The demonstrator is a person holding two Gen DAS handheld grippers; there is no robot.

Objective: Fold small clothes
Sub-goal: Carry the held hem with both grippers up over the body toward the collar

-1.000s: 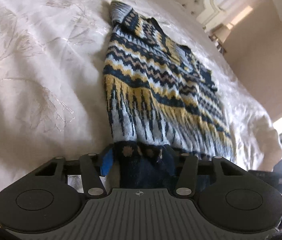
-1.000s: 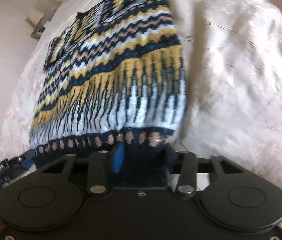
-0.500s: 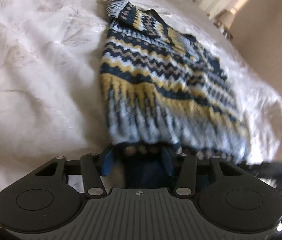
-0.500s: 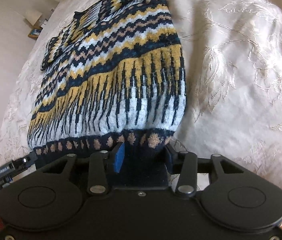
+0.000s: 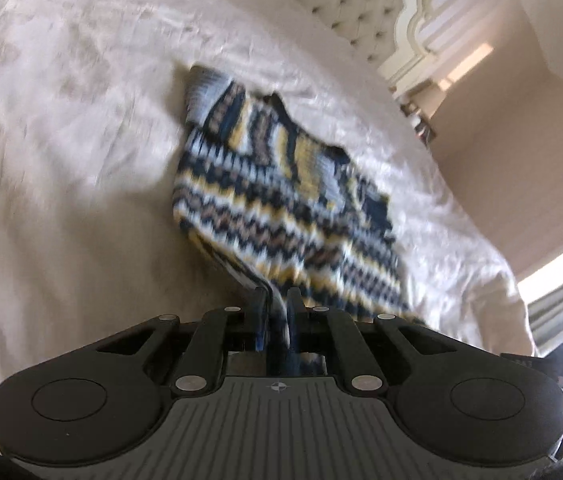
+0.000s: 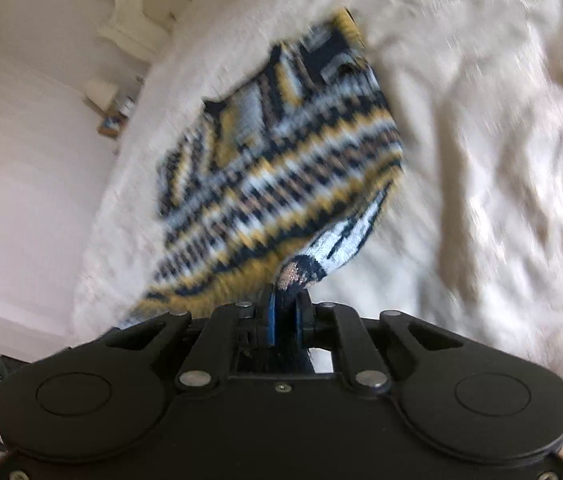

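Bed (image 5: pixel 61 160): cream embroidered cover, rumpled. Lying on it, toward one o'clock of centre: patterned knit sweater (image 5: pixel 281 208), navy, yellow and white, near hem raised off the cover.

Both jaws having just been closing, the sweater (image 5: pixel 281 216) hem is being pinched by left gripper (image 5: pixel 277 300) and right gripper (image 6: pixel 285 300) and lifted off the bedspread (image 5: pixel 61 160).

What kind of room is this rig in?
Most likely a bedroom: the knit sweater lies on a cream embroidered bedspread, with a tufted headboard behind and what looks like a nightstand beside the bed.
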